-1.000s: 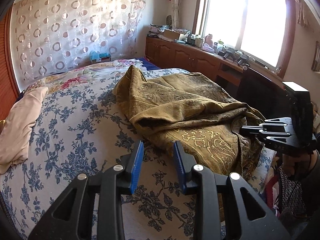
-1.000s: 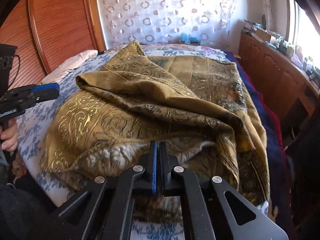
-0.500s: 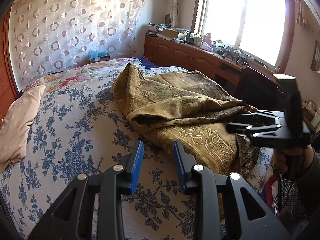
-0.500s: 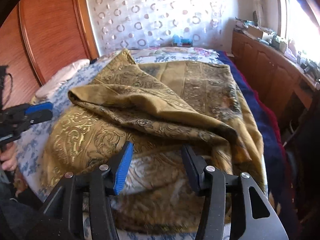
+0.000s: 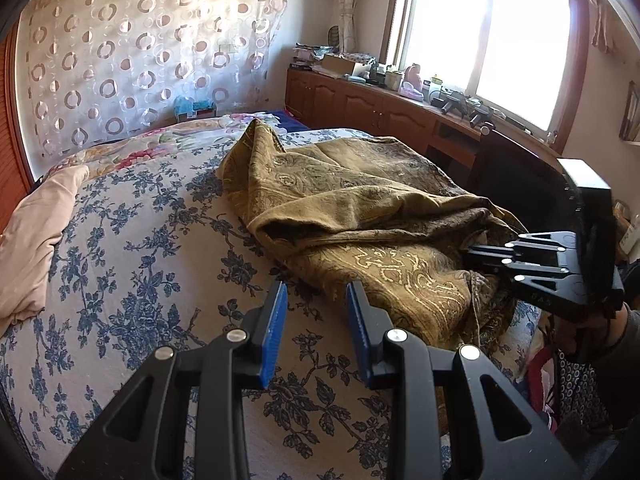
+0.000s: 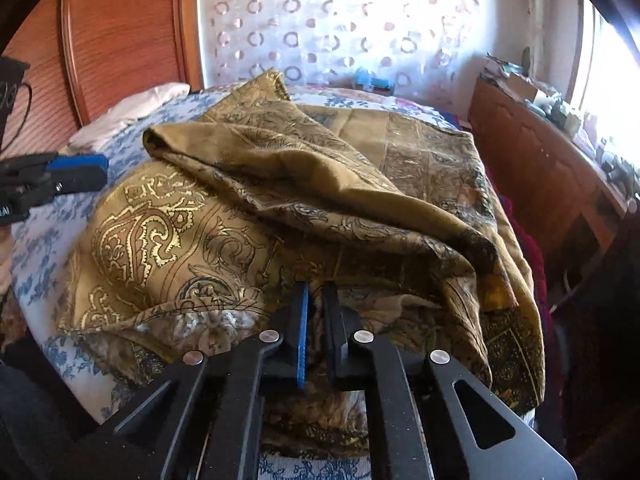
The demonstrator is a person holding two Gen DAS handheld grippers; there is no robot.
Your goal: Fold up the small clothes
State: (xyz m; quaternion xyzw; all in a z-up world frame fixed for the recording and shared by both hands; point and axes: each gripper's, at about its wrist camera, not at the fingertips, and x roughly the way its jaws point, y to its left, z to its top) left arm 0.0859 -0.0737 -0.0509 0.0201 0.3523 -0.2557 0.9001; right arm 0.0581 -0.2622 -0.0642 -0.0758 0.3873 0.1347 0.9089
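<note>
A gold-brown paisley cloth (image 5: pixel 360 208) lies crumpled on the bed; it also fills the right wrist view (image 6: pixel 304 200). My left gripper (image 5: pixel 316 292) is open and empty, just short of the cloth's near left edge, over the bedspread. My right gripper (image 6: pixel 316 292) has its jaws almost together on a fold at the cloth's near edge. In the left wrist view it (image 5: pixel 480 256) reaches into the cloth from the right. In the right wrist view the left gripper (image 6: pixel 80 168) shows at the far left.
The bed has a blue floral bedspread (image 5: pixel 140 280) with a pink pillow (image 5: pixel 36 248) at the left. A wooden headboard (image 6: pixel 120 40) stands behind. A wooden cabinet (image 5: pixel 380 108) with clutter runs under the window at the right.
My right gripper opened wide half a second ago, then closed to a narrow gap on the cloth's near edge. My left gripper stayed open and barely moved.
</note>
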